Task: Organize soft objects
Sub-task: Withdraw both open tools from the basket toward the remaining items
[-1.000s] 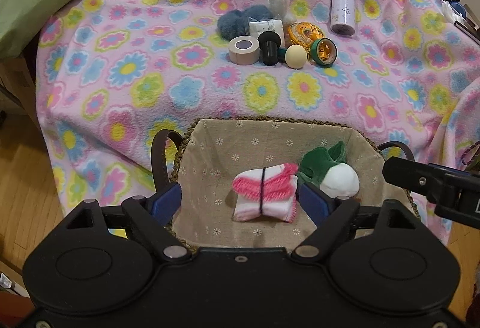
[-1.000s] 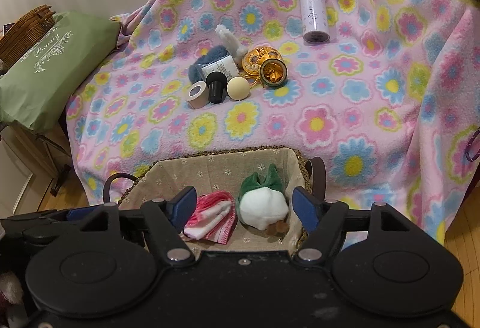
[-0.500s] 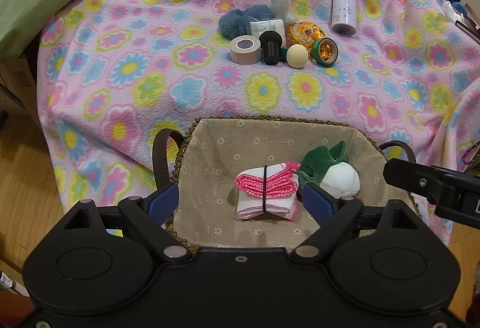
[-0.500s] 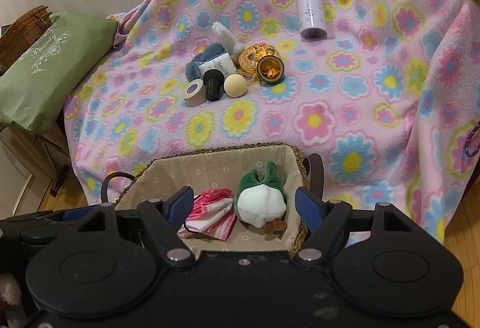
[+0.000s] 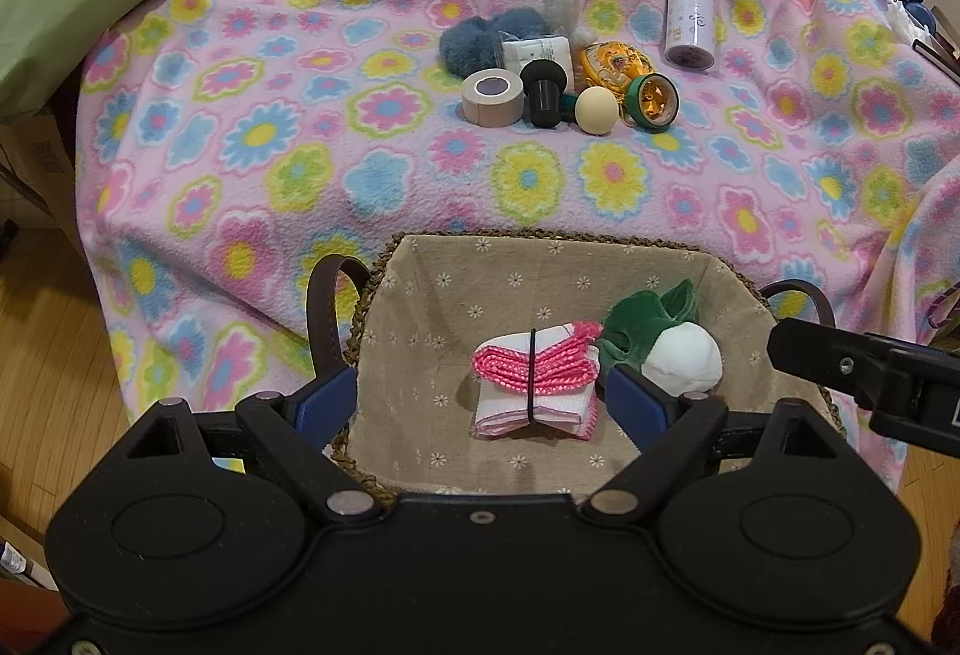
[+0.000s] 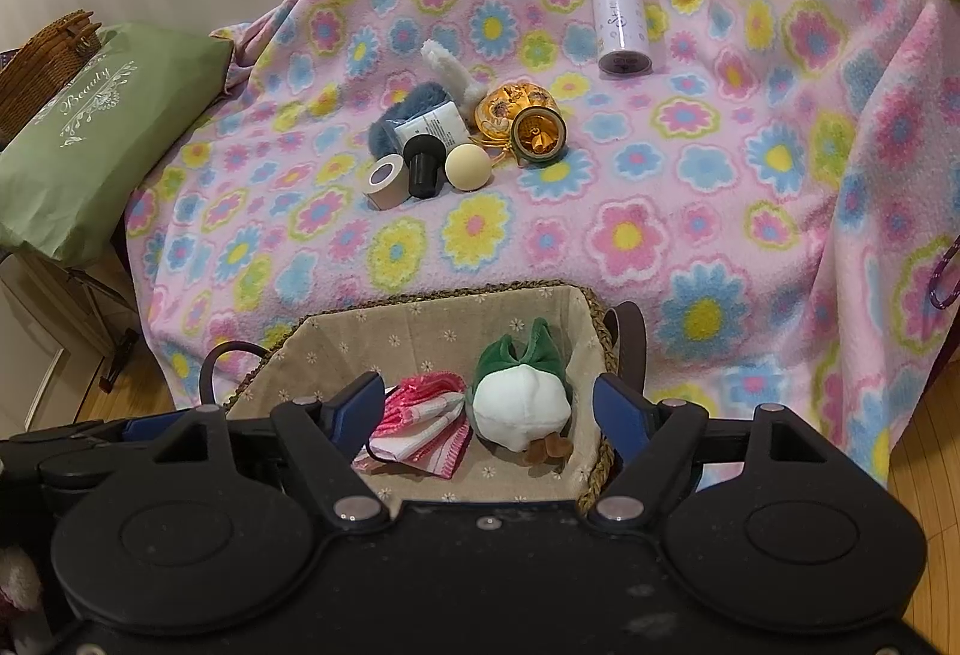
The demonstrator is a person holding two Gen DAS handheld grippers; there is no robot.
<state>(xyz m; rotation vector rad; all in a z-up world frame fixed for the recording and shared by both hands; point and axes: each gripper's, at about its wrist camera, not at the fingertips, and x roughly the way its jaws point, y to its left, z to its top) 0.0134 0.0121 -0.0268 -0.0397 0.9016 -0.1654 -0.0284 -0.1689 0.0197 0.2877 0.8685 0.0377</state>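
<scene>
1. Holding nothing, both hand-held grippers, left [image 5: 477, 403] and right [image 6: 487, 403], hover wide open above basket [image 5: 540, 247].
2. Cloth [image 5: 536, 385], plush [image 5: 666, 340]: inside basket, sorted.
3. Blue fluff [image 5: 480, 40]: beyond basket, likely next.

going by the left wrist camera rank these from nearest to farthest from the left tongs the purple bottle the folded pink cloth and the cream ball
Nearest to farthest from the left tongs:
1. Folded pink cloth: in the basket, right between the open fingers.
2. Cream ball: mid-blanket, in the cluster of small items.
3. Purple bottle: farthest, lying toward the upper right of the blanket.
</scene>
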